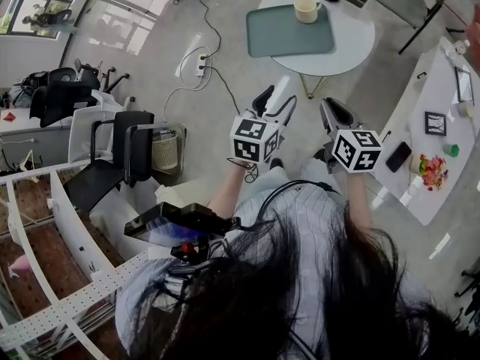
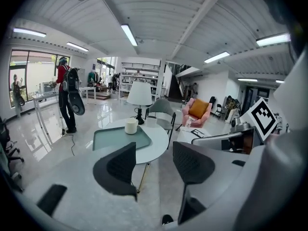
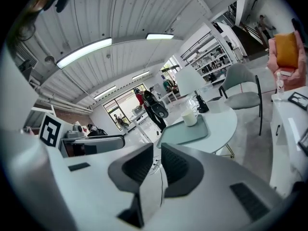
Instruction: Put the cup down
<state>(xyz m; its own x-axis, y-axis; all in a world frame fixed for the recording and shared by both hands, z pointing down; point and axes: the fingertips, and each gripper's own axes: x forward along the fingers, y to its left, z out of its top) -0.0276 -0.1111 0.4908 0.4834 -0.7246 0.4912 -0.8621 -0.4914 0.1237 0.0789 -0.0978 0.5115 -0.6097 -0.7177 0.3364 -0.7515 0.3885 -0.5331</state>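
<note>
A cream cup [image 1: 305,9] stands on a grey-green tray [image 1: 279,40] on the round white table [image 1: 352,40], far ahead of both grippers. The left gripper view shows the cup [image 2: 131,125] upright on the tray [image 2: 108,139], and the right gripper view shows the cup [image 3: 189,118] the same way. My left gripper [image 1: 271,96] [image 2: 154,154] is held in the air over the floor, open with nothing between its jaws. Beside it my right gripper [image 1: 336,111] [image 3: 157,150] has its jaws almost together, only a thin slit showing, and holds nothing.
A long white table [image 1: 442,88] at the right carries a phone, frames and small coloured items. Black office chairs [image 1: 120,152] stand at the left. A power strip [image 1: 201,64] with cables lies on the floor. A lamp [image 2: 139,94] and a grey chair [image 2: 161,108] stand at the round table.
</note>
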